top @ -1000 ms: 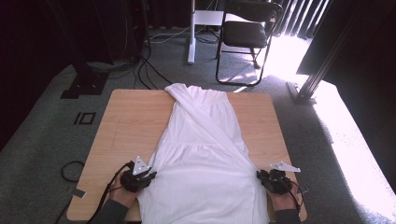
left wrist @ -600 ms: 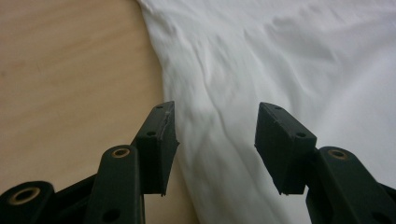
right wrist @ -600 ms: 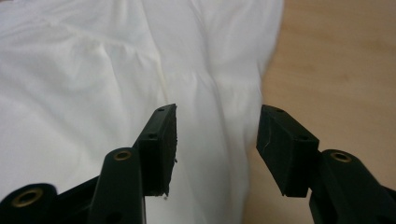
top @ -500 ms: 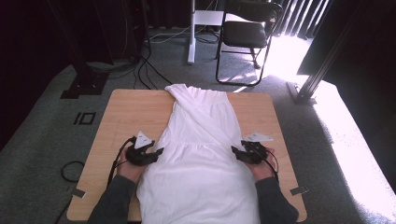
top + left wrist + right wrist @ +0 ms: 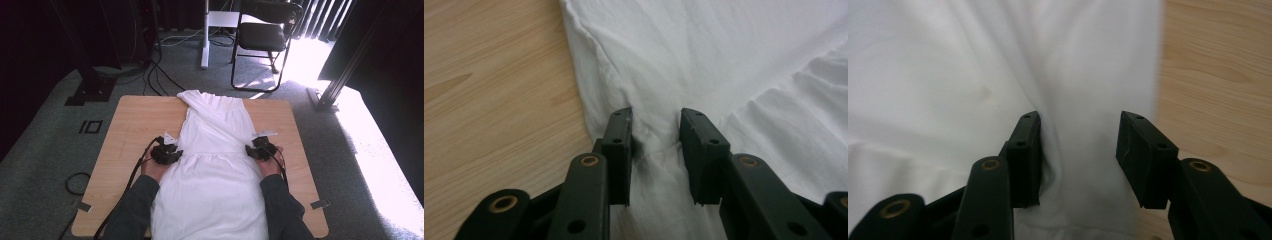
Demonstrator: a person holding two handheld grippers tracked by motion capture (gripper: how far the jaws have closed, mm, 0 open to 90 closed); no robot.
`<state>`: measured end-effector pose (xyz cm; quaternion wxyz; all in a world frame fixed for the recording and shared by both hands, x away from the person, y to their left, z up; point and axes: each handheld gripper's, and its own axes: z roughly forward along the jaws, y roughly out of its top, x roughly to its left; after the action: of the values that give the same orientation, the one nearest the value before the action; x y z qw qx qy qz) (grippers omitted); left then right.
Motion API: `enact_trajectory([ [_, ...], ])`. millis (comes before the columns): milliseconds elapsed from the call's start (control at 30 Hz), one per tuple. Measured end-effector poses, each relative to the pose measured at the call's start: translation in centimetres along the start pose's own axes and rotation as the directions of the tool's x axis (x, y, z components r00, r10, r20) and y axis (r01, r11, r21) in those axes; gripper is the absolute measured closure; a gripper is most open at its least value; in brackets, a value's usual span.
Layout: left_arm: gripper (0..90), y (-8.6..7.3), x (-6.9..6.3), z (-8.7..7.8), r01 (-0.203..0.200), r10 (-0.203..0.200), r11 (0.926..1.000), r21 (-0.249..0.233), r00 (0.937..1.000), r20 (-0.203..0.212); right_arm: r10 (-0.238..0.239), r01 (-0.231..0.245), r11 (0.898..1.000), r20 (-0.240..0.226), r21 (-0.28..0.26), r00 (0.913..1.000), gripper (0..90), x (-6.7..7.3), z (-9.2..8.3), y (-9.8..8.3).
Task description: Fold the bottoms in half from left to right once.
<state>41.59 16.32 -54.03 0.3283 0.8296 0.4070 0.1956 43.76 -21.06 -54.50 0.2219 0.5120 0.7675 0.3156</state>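
A white dress (image 5: 215, 150) lies flat along the wooden table (image 5: 135, 125), its top at the far edge. My left gripper (image 5: 175, 153) rests at the dress's left edge by the waist seam. Its jaws have just been closing and now pinch a raised ruck of the white cloth (image 5: 724, 60) at the left gripper (image 5: 656, 125). My right gripper (image 5: 249, 151) rests at the right edge at the same height. The right gripper (image 5: 1080, 130) has also been closing; the gap is still wide, with dress cloth (image 5: 948, 75) lying loose between the jaws.
Bare table wood (image 5: 484, 75) lies left of the dress, and more bare wood (image 5: 1218, 75) right of it. On the carpet beyond stand a black chair (image 5: 267, 37), a white post (image 5: 205, 35) and a black stand base (image 5: 92, 90) with cables (image 5: 150, 75).
Both hands have slid away from the person along the dress's edges, from near the hem up to the waist. The dress has stayed flat.
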Motion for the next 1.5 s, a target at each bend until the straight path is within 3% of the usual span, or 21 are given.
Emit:
enact_trajectory([
  [100, 71.2, -0.1, 0.3, 0.2, 0.015, -0.015, 0.9999, -0.001, 0.9999, 0.000, 0.091, -0.090, 0.996, 0.054, -0.018, 0.9944, 57.0, -1.6, 0.1, -0.4],
  [167, 71.3, -0.1, 0.5, 0.2, 0.021, -0.021, 0.9998, -0.004, 0.9998, 0.003, 0.119, -0.118, 0.993, 0.040, -0.008, 0.9921, 61.8, -2.2, 0.4, -0.7],
  [300, 78.2, -0.2, 0.7, 0.3, 0.024, -0.024, 0.9997, -0.006, 0.9995, 0.023, 0.087, -0.087, 0.996, 0.015, -0.011, 0.9961, 78.3, -1.8, 0.3, -0.7],
  [400, 84.1, -0.4, 0.2, 0.0, -0.016, 0.016, 0.9999, 0.003, 0.9998, 0.007, 0.075, -0.075, 0.997, -0.004, -0.005, 0.9972, 87.8, -1.4, 0.1, -0.9],
  [567, 85.1, -2.2, -0.6, -1.8, -0.020, 0.020, 0.9998, -0.001, 0.9994, 0.029, 0.059, -0.059, 0.998, -0.030, -0.002, 0.9978, 88.5, -0.4, -1.2, -2.2],
  [767, 85.0, -5.4, -2.8, -5.1, -0.038, 0.038, 0.9992, 0.006, 0.9972, 0.064, 0.015, -0.016, 1.000, -0.073, -0.010, 0.9972, 88.2, 1.5, -4.5, -5.7],
  [933, 84.5, -8.2, -5.0, -8.1, -0.077, 0.075, 0.9969, 0.014, 0.9888, 0.129, -0.005, 0.005, 1.000, -0.105, -0.002, 0.9945, 87.5, 3.0, -8.0, -9.2],
  [1033, 80.4, -8.7, -5.4, -8.9, -0.093, 0.090, 0.9956, 0.013, 0.9830, 0.160, -0.012, 0.015, 1.000, -0.127, 0.022, 0.9918, 85.7, 3.7, -9.6, -10.5],
  [1100, 69.4, -8.4, -5.2, -9.2, -0.091, 0.093, 0.9956, -0.020, 0.9832, 0.157, -0.020, 0.026, 0.999, -0.124, 0.042, 0.9921, 74.4, 3.8, -9.9, -10.4],
  [1167, 61.5, -7.5, -4.4, -9.5, -0.044, 0.053, 0.9970, -0.063, 0.9882, 0.144, -0.045, 0.048, 0.999, -0.120, 0.020, 0.9918, 62.0, 3.7, -10.0, -9.8],
  [1233, 58.7, -6.0, -3.6, -9.5, -0.016, 0.030, 0.9933, -0.115, 0.9920, 0.123, -0.041, 0.037, 0.999, -0.121, -0.030, 0.9919, 55.2, 3.4, -10.3, -8.4],
  [1300, 58.2, -4.6, -3.1, -9.0, -0.001, 0.018, 0.9905, -0.138, 0.9925, 0.121, -0.068, 0.057, 0.996, -0.165, -0.074, 0.9839, 52.1, 3.6, -10.2, -6.5],
  [1400, 57.6, -2.0, -2.9, -7.2, -0.015, 0.032, 0.9910, -0.133, 0.9920, 0.122, -0.126, 0.113, 0.991, -0.201, -0.076, 0.9715, 48.2, 4.8, -8.9, -3.7],
  [1500, 56.9, -0.7, -3.2, -4.6, -0.044, 0.055, 0.9948, -0.092, 0.9914, 0.119, -0.176, 0.165, 0.984, -0.221, -0.068, 0.9592, 45.4, 6.7, -6.7, -1.7],
])
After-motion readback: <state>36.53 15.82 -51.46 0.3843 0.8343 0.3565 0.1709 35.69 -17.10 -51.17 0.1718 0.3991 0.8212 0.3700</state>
